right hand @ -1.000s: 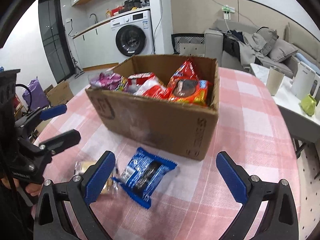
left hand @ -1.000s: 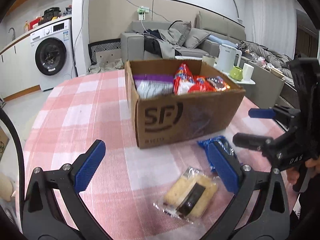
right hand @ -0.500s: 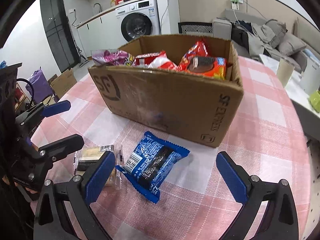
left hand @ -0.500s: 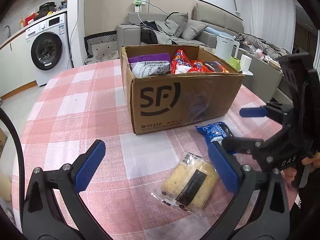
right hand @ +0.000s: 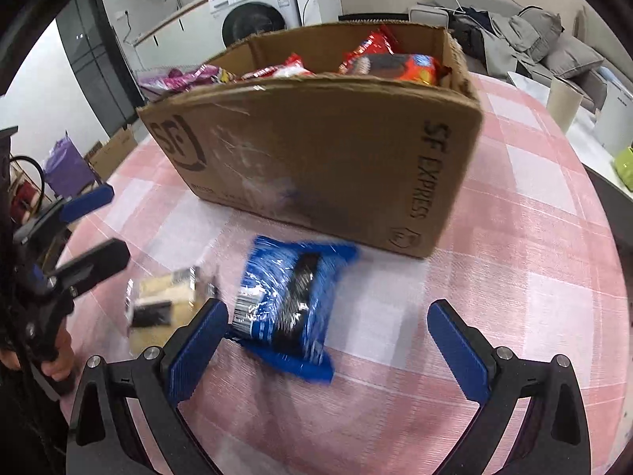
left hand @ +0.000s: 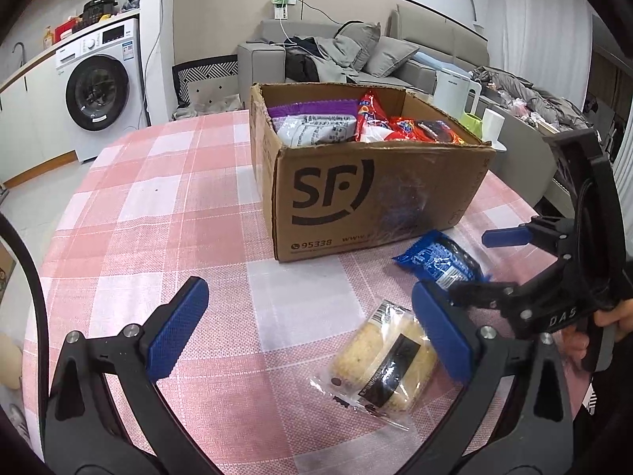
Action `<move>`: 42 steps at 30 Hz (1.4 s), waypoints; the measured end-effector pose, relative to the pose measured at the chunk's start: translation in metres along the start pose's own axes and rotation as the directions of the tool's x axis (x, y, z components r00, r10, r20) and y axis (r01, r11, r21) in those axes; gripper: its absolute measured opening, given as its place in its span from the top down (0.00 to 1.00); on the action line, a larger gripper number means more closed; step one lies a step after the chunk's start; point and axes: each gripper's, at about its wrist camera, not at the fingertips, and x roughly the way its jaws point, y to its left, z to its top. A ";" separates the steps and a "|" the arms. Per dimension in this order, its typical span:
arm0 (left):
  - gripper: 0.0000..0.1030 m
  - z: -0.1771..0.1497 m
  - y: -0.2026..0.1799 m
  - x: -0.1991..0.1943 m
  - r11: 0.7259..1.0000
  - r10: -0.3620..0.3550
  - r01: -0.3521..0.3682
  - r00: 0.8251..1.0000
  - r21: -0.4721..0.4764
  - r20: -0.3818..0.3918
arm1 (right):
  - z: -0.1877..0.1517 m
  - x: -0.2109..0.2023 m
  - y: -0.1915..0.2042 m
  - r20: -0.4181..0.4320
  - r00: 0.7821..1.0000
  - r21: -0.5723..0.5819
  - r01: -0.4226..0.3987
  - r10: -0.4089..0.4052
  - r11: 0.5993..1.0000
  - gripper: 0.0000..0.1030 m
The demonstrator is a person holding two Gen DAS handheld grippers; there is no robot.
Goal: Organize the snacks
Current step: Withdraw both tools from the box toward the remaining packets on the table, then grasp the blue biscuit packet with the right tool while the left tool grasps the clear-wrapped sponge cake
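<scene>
My left gripper [left hand: 310, 326] hangs low over the pink checked tablecloth [left hand: 158, 206], its blue pads spread wide and holding nothing. Just inside its right pad lies the cake in clear wrap [left hand: 385, 360], flat on the cloth at the near right of that view. Beyond the cake, towards the box, rests the blue cookie packet [left hand: 437, 259], close to the near right corner of the cardboard box [left hand: 372, 194].

My right gripper [right hand: 328, 342] is likewise spread wide and empty. The blue cookie packet [right hand: 287, 303] sits between its pads, nearer the left one, flat on the cloth and just in front of the box's near wall [right hand: 316, 150]; whether the left pad touches it I cannot tell, as the packet is blurred. The cake [right hand: 162, 301] lies to the packet's left, also blurred.

The box stands upright and open, marked SF, holding several snack bags in red, purple and white.

A washing machine [left hand: 99, 91] stands far left and a grey sofa [left hand: 356, 55] beyond the table.
</scene>
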 end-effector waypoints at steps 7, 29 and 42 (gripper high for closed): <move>0.01 -0.004 -0.007 0.005 1.000 -0.003 0.004 1.000 0.031 -0.017 | -0.001 -0.004 -0.018 -0.010 1.000 0.015 0.003 -0.002 1.000 0.00; 0.01 -0.009 -0.009 0.010 0.999 -0.022 0.024 0.999 0.046 -0.046 | -0.005 -0.001 0.012 0.028 1.000 -0.049 0.002 0.000 0.999 0.24; 0.01 -0.021 -0.032 0.018 0.985 -0.065 0.084 0.990 0.149 -0.127 | -0.005 -0.009 0.013 0.066 0.997 -0.070 -0.028 0.032 0.997 0.57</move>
